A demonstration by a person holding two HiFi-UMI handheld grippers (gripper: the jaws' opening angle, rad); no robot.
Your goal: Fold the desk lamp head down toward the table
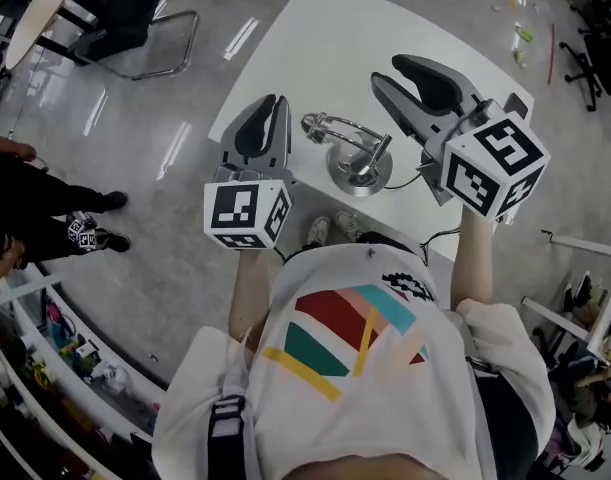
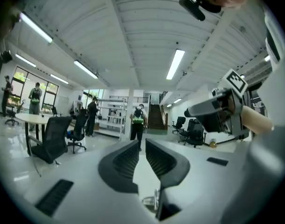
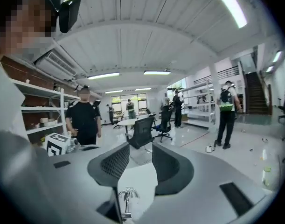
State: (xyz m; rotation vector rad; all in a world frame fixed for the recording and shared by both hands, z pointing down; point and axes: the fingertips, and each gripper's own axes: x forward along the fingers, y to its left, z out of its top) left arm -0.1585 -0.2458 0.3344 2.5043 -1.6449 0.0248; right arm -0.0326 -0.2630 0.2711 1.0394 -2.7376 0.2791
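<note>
Glossy grey flooring is spreading out around a white table (image 1: 315, 38), which is sitting in the upper middle of the head view. Nearest the camera, the person's white striped shirt (image 1: 345, 338) is filling the lower centre of the frame, with both forearms reaching forward from it.

Just beyond, the left gripper (image 1: 270, 103) is hanging left of centre and the right gripper (image 1: 387, 73) right of centre. Each is well above the tabletop, marker cubes facing the camera. Looking along the left gripper (image 2: 142, 141), its jaws are standing a narrow gap apart with nothing between them. The right gripper (image 3: 141, 146) is showing a wider gap, equally empty. Neither is touching anything.

Below and between them, the desk lamp (image 1: 355, 153) is standing near the table's nearer edge. Its chrome base (image 1: 360, 176) is lying toward the right gripper and its head (image 1: 320, 126) is reaching toward the left one. From so steep an angle I cannot tell how low the head is sitting.

I am judging that the grippers are being held one to each side so that one can steady the base while the other presses the head down. They are too high to do either now.

Farther off, a black chair (image 1: 125, 8) is standing at the upper left and a bystander (image 1: 25, 203) is waiting at the left edge.
</note>
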